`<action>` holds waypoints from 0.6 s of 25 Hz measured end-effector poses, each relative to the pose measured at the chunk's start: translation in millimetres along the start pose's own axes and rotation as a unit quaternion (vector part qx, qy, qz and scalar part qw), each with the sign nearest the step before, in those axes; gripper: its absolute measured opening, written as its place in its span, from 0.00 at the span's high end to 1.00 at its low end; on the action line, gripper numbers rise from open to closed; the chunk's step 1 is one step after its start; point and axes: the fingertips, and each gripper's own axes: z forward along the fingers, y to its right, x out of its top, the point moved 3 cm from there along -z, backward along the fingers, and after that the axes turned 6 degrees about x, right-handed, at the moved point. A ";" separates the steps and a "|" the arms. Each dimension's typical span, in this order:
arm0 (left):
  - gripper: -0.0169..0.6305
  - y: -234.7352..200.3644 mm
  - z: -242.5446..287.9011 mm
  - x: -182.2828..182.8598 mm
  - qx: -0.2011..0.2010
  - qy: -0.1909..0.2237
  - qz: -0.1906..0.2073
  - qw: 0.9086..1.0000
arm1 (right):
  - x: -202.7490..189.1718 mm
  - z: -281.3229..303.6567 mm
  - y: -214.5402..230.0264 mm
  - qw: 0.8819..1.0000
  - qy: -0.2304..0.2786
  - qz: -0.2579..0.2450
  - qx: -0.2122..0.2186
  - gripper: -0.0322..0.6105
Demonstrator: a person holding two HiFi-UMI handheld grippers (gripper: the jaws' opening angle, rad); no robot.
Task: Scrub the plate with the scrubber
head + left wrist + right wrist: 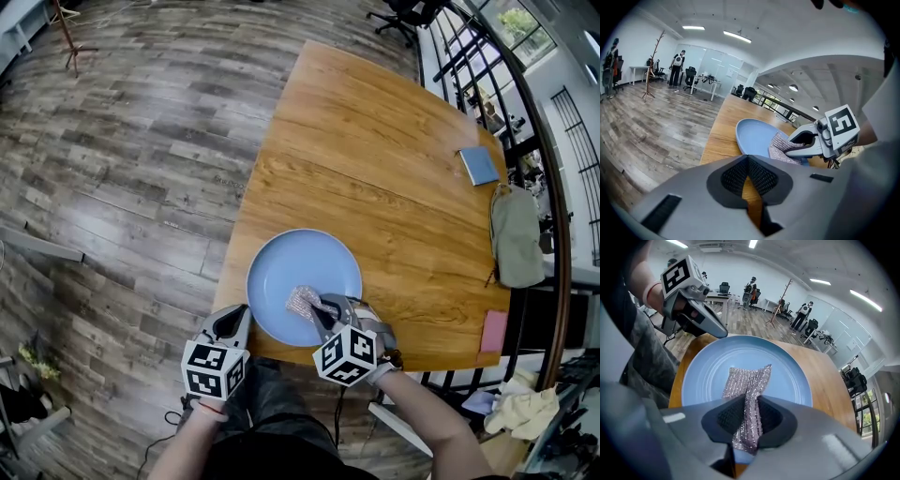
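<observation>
A round blue plate (302, 261) lies near the front edge of the wooden table (375, 150). A silvery mesh scrubber (301, 301) rests on the plate's near part, and my right gripper (323, 307) is shut on it. In the right gripper view the scrubber (748, 380) runs out from between the jaws onto the plate (790, 376). My left gripper (241, 314) sits at the plate's left rim, jaws shut with nothing between them. The left gripper view has the plate (752, 133) just ahead, with the scrubber (780, 148) and the right gripper (790, 146) on it.
Along the table's right side lie a blue notebook (479, 165), a grey bag (515, 234) and a pink pad (493, 330). The table's front edge is right below the plate. Wooden floor lies to the left, with office chairs, a coat stand (654, 63) and people far off.
</observation>
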 end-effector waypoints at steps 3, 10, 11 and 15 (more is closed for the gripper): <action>0.98 0.0 0.8 0.8 -0.005 -0.004 0.000 1.000 | 7.3 1.8 -8.9 1.000 0.001 -0.016 0.009 0.85; 0.98 -0.6 5.5 5.4 -0.016 -0.007 -0.006 1.000 | 29.1 9.2 -27.3 0.997 0.014 -0.058 0.039 0.85; 0.98 -0.3 6.2 6.5 -0.020 -0.008 -0.003 1.000 | 31.1 10.0 -28.2 0.997 0.018 -0.060 0.040 0.85; 0.98 0.5 7.6 8.5 -0.026 -0.015 0.016 0.999 | 37.1 11.8 -29.5 0.995 0.032 -0.093 0.028 0.85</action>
